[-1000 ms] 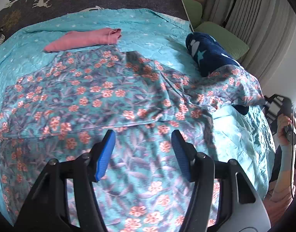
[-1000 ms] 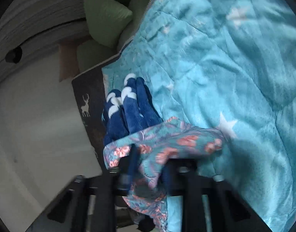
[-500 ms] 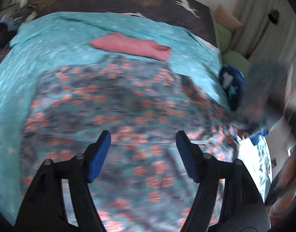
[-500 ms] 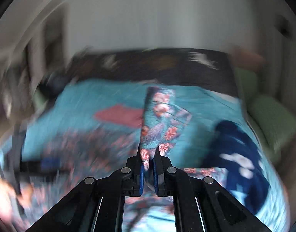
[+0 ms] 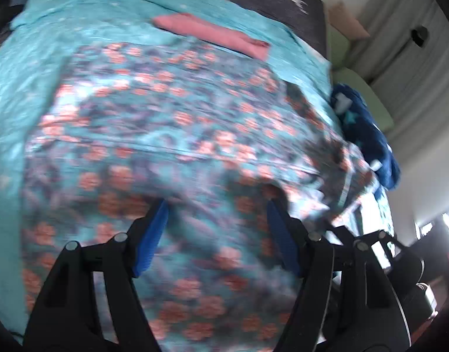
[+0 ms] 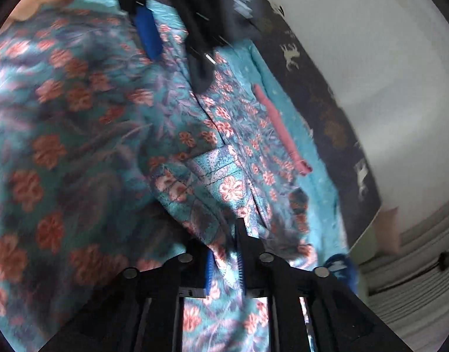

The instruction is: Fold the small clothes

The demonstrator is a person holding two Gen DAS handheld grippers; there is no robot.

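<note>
The floral garment (image 5: 171, 135) is spread wide over the teal bedspread (image 5: 33, 67), taking up most of the middle of the bed, and one corner of it is lifted off the surface because the right gripper (image 6: 224, 261) is clamped shut on a bunched edge of it. From the way it drapes and creases I'd guess it's thin, light woven stuff, totally floppy, no stiffness at all, so it'll sag and slide wherever it isn't supported. The printed surface looks smooth, maybe a bit slippery, so pinching a hem or seam where the cloth is doubled seems like the safest bet; a single layer could slip out. There's a stitched seam line running across the middle in the left view that would make a decent fold reference. The left gripper (image 5: 217, 226) hovers over the near part of the cloth with its blue pads (image 5: 149, 237) spread wide apart, holding nothing. Pattern is coral flowers on teal with dark purplish leaves, and the lifted corner shows a paler underside. Beyond it lies a folded pink garment (image 5: 212, 36), a long flat strip toward the headboard end. A fuzzy navy blanket (image 5: 368, 135) with pale stars sits bunched at the right edge, near green cushions (image 5: 368, 99). Left view is pretty motion-blurred, so fine detail there is hard to make out.
</note>
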